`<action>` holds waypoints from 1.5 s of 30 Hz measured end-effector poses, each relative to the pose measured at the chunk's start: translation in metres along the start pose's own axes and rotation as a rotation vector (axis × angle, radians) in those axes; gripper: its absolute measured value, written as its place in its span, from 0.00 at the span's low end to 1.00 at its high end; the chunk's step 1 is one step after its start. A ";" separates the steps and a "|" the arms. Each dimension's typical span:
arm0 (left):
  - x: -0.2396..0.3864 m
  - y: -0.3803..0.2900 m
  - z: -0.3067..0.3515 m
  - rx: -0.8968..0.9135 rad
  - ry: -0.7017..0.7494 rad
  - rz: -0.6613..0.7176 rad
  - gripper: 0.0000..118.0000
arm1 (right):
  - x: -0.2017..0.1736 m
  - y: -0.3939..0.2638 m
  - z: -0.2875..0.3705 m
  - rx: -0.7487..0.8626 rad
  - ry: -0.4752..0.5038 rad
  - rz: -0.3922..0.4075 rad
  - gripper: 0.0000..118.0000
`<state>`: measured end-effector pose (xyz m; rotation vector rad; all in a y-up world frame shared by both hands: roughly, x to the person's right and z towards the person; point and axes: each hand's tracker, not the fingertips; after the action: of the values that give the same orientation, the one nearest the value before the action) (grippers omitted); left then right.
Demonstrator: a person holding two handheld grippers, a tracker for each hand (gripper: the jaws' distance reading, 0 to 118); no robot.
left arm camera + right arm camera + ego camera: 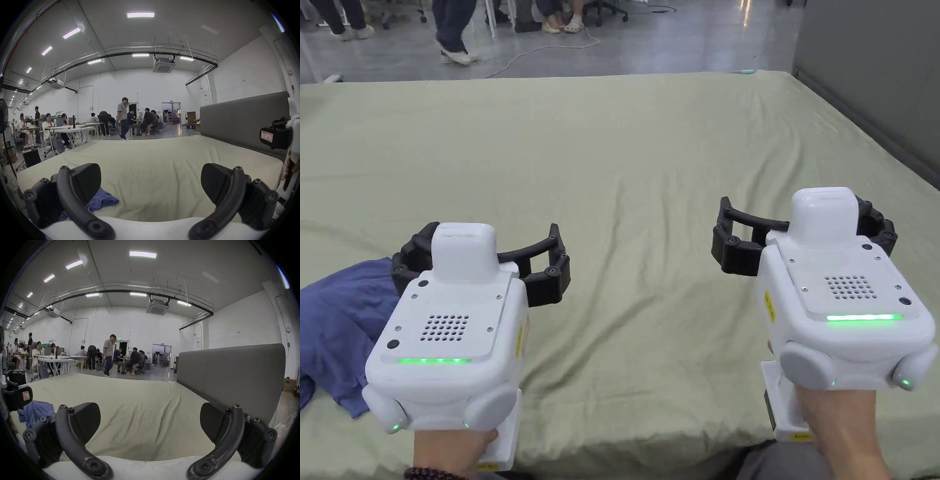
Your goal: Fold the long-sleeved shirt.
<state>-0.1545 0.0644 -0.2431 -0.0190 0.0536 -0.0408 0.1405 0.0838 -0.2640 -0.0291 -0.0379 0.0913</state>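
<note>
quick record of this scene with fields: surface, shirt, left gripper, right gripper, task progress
surface: bed with a wrinkled green sheet
shirt: blue shirt, crumpled in a heap at the near left edge of the bed
left gripper: left gripper, jaws wide open, holding nothing, beside the shirt
right gripper: right gripper, jaws wide open, holding nothing, over bare sheet, away from the shirt
task progress: folding not yet begun; shirt not spread out

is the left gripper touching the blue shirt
Cannot tell. In the head view the left gripper overlaps the blue shirt; its own view hides the near jaw's underside.
</note>
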 end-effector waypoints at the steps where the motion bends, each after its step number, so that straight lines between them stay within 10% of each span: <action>1: 0.000 0.000 0.000 -0.003 -0.003 0.002 1.00 | 0.001 0.000 0.001 0.003 0.010 -0.003 1.00; 45: 0.005 -0.005 0.006 0.035 0.041 -0.030 1.00 | 0.005 -0.008 0.002 0.006 -0.015 0.021 1.00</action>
<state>-0.1494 0.0594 -0.2375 0.0156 0.0939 -0.0723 0.1461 0.0767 -0.2616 -0.0232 -0.0520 0.1124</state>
